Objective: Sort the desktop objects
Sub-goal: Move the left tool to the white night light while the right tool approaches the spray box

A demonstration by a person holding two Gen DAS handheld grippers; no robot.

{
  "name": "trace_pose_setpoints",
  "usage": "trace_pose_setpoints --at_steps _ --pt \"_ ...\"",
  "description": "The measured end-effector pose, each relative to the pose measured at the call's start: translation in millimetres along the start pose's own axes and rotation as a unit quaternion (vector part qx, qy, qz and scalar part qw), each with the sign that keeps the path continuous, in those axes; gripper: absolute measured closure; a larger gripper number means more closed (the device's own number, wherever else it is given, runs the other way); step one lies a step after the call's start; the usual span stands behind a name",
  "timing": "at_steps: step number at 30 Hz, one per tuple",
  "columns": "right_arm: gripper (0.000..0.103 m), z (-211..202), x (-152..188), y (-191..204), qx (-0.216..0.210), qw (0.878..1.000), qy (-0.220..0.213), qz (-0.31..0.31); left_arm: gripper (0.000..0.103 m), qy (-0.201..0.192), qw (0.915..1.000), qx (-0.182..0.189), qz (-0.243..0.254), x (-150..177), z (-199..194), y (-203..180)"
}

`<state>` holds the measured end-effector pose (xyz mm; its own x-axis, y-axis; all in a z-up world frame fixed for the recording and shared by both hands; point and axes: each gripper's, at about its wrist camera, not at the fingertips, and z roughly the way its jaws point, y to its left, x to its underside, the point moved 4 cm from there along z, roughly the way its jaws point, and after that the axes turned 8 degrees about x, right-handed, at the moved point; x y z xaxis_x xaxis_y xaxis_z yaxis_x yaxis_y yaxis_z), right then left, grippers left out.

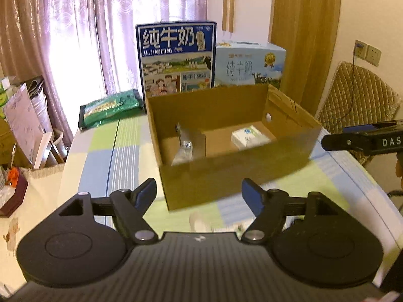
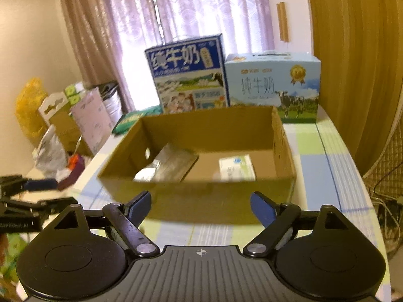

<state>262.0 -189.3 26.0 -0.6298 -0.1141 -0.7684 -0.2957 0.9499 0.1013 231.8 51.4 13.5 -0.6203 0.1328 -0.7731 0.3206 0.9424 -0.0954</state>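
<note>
1. Left gripper (image 1: 199,192): black body, ribbed grey centre plate, two round discs, silver pivot screws, blue-faced fingers (image 1: 252,196)
2. Right gripper (image 2: 200,202): same black build, crosshair mark on the ribbed plate, triangular cut-outs in the links
3. White "DAS" lettering on the right gripper's side, seen from the left wrist

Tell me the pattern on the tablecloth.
The tablecloth is a check of pale green, light blue and white with thin blue lines, clearest in the right wrist view.

The left claw (image 1: 199,193) hangs spread and empty before a cardboard box (image 1: 234,171) holding a white packet (image 1: 248,137).
</note>
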Motion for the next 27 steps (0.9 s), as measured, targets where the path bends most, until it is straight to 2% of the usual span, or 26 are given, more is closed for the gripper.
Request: trace_pose_setpoints --at_steps 7,14,27 --pt "0.017 -16.4 57.0 15.7 -0.016 0.998 0.023 -0.058 0.024 0.026 0.9996 0.011 0.001 48.9 -16.9 -0.5" --pt "0.017 -19.0 90.8 20.8 -0.026 0.994 0.031 -0.106 0.023 0.048 0.9987 0.016 0.007 83.1 -22.7 3.1" --pt "0.017 3.7 118.4 21.3 -0.063 0.978 0.064 -0.189 0.023 0.096 0.993 0.06 0.035 94.5 9.4 11.5"
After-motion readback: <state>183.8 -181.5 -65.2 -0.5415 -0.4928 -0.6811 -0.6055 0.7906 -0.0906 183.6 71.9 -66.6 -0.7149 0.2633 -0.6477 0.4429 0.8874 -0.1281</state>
